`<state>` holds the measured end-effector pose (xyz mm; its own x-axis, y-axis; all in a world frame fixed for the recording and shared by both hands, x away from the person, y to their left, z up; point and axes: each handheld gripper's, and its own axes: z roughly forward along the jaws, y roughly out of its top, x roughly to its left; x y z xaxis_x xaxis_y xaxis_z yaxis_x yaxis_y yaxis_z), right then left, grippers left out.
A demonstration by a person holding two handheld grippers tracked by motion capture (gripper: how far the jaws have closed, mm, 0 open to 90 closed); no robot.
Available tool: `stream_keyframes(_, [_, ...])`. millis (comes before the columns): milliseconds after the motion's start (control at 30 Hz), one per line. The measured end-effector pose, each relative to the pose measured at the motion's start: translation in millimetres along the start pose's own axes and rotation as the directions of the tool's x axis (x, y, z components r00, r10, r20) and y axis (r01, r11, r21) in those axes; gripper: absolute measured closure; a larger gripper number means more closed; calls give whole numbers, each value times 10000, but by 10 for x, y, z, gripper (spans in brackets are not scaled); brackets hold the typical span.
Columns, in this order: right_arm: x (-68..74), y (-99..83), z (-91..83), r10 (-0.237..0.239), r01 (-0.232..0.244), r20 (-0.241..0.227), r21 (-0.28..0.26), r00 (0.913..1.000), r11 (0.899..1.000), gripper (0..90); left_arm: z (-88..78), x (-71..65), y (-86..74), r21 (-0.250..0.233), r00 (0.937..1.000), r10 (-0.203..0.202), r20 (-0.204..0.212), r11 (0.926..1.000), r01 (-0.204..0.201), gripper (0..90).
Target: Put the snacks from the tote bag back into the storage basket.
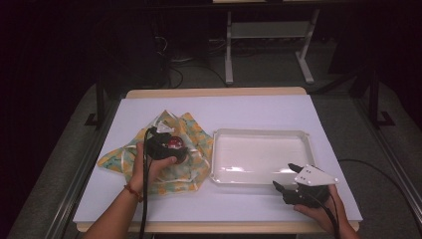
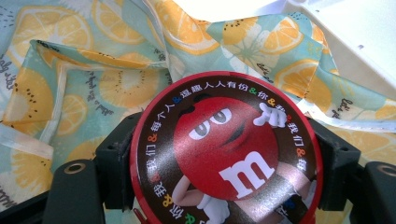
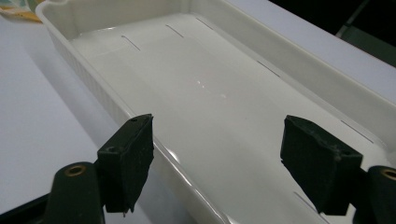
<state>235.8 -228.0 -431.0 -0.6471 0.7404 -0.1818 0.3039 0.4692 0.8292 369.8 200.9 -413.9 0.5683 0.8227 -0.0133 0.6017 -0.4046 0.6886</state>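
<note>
Dark floor and the metal legs of other furniture lie beyond the far edge of a white surface (image 1: 259,107) with a pale wooden rim. On the left half of the surface, a crumpled cloth (image 1: 191,132) printed with orange slices on light blue is spread out with white ribbon trim along its hems. The person's left hand (image 1: 149,167) holds the left gripper (image 1: 169,147) over the middle of this cloth, a red cord bracelet around the wrist and a black cable trailing back toward the near edge. In the left gripper view, the black fingers (image 2: 114,161) are clamped on either side of a round M&M's tin (image 2: 226,149), its red-rimmed brown lid facing the camera and showing the red candy character, a white "m" and a ring of Chinese characters; the cloth (image 2: 93,84) lies folded and wrinkled directly beneath it. To the right of the cloth, just beside its edge, a shallow white plastic tray (image 1: 303,137) sits on the right half of the surface with nothing in it. The right hand (image 1: 321,206) holds the right gripper (image 1: 284,177) at the tray's near right corner, close to the near edge of the surface, with a grey three-cornered plate on top. In the right gripper view, its fingers (image 3: 128,158) stand wide apart and grip nothing, one on each side of the tray (image 3: 102,95) wall, with the glossy tray floor stretching away between them.
</note>
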Motion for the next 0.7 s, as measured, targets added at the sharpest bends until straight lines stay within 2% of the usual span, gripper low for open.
stream_keyframes(700, [1,-22,-41,102,-102,68,-17,9999,9999,250,-70,-63,61,-148,9996,260,147,9996,-258,254])
